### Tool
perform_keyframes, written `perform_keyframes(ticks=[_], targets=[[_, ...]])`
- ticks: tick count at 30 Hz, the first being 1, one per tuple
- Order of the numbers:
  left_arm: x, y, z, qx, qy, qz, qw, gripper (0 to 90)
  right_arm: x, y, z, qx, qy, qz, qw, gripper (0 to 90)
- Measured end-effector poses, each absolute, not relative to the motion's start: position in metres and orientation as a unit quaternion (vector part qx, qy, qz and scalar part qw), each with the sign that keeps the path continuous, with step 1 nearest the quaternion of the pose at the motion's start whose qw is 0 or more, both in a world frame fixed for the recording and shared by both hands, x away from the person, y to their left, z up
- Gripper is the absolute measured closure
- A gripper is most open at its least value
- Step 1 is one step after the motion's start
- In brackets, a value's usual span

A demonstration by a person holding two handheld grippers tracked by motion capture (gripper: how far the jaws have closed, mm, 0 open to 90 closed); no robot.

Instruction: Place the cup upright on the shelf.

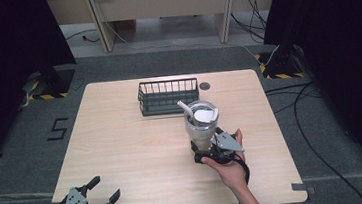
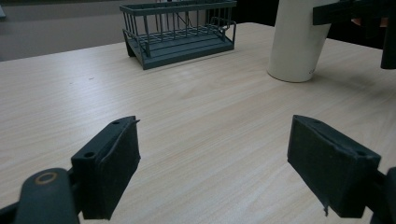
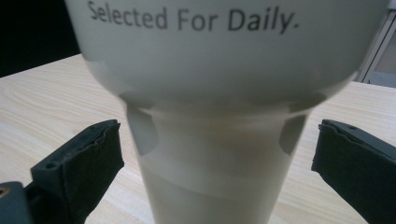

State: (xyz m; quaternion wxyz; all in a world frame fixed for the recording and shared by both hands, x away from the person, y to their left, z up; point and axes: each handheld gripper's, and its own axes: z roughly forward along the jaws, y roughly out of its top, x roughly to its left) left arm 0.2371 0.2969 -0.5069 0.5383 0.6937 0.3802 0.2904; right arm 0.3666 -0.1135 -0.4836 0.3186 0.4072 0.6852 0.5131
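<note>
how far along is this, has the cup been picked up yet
Not yet. Done: the right claw has reached the cup, with its jaws open on either side of the cup's narrow base, not touching it. In hand: closing for a grip. Left: lifting the cup, which stands on the table, perhaps toward the basket. The left claw sits open and apart.

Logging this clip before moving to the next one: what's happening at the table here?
A person holds a gripper in each hand at a wooden table. The right gripper is open, its fingers on either side of the narrow lower part of a white tumbler with a straw, not touching it. The tumbler stands on the table in front of a dark wire basket. The left gripper is open near the table's front left edge, holding nothing.
</note>
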Motion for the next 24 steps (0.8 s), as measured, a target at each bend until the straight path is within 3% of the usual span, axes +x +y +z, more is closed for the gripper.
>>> perform_keyframes(ticks=[10,17,24], targets=[[0.237,0.296,-0.507,0.695,0.378,0.289,0.538,16.0,0.378,-0.108,-0.487,0.398,0.690,0.512,0.321,0.7],[0.237,0.296,-0.507,0.699,0.376,0.287,0.537,16.0,0.384,-0.105,-0.490,0.399,0.688,0.516,0.317,8.9],[0.237,0.295,-0.507,0.701,0.373,0.284,0.537,15.9,0.386,-0.104,-0.491,0.392,0.693,0.513,0.320,9.8]])
